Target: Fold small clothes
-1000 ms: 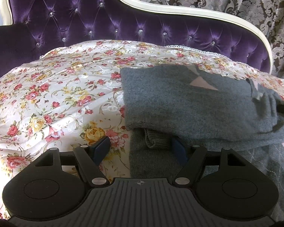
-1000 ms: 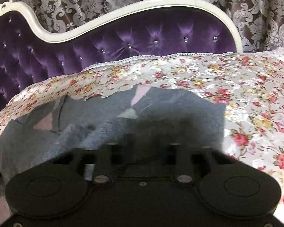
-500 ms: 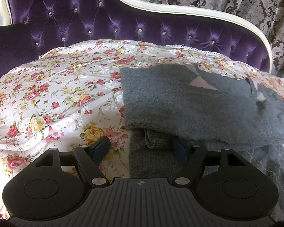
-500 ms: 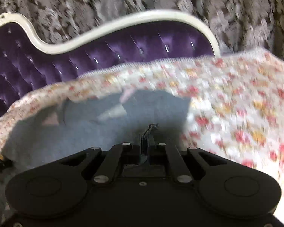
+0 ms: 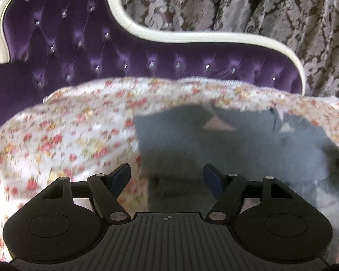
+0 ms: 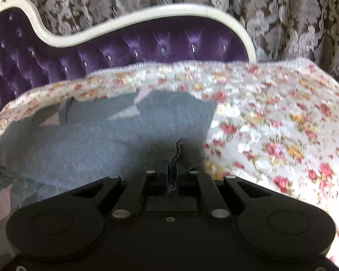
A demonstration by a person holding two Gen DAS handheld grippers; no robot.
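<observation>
A grey knit sweater (image 5: 237, 144) with pink diamond patches lies partly folded on the floral bedspread (image 5: 74, 140). My left gripper (image 5: 167, 176) is open, its blue-padded fingers standing either side of the sweater's near left edge, holding nothing. In the right wrist view the sweater (image 6: 101, 140) fills the left half. My right gripper (image 6: 173, 178) is shut on a pinch of the sweater's near right edge, with cloth bunched up between the jaws.
A purple tufted headboard (image 5: 101, 52) with a cream frame stands behind the bed, and patterned curtains (image 5: 260, 6) hang behind it. The bedspread (image 6: 282, 131) stretches bare to the right of the sweater.
My right gripper closed on the sweater's edge and pulled back with it. My left gripper has lifted and drawn back, still open; both views are motion-blurred.
</observation>
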